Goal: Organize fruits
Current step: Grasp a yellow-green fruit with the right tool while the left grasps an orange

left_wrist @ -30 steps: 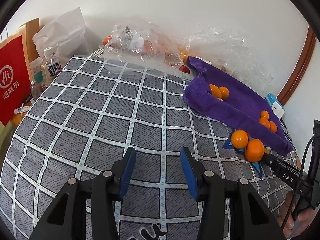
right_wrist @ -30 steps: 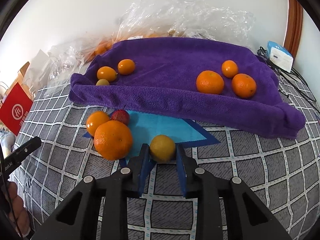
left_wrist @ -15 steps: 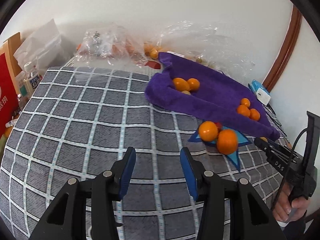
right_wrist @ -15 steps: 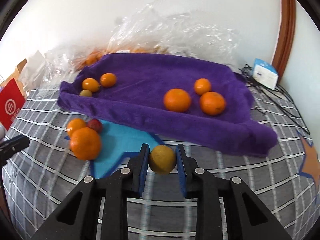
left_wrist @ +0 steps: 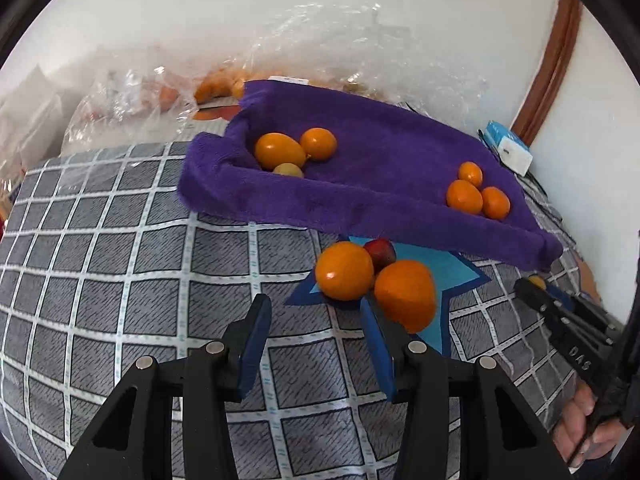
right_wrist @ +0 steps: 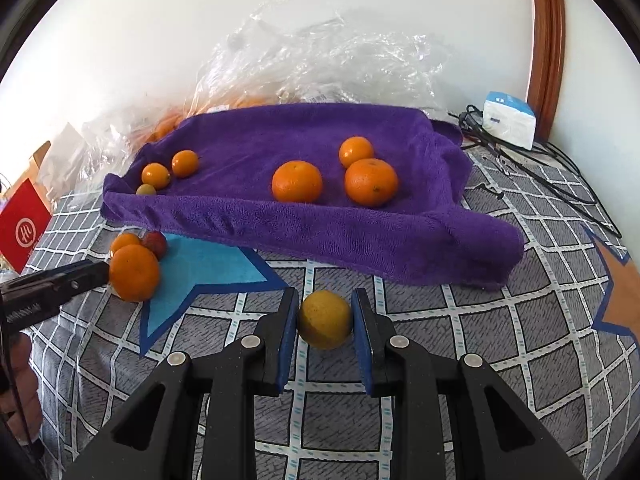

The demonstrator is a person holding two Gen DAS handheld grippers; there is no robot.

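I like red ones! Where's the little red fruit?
In the left wrist view, the red fruit sits mid-frame on the blue star, tucked behind two oranges, just before the purple towel.

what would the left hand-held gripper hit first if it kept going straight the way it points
Probably the small orange just ahead of the open left hand-held gripper, with the big orange right beside the one finger; depth is hard to judge.

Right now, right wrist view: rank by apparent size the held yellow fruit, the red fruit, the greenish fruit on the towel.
1. yellow fruit, though it is nearest the camera, so that inflates it
2. red fruit
3. greenish fruit, partly hidden by the purple towel fold
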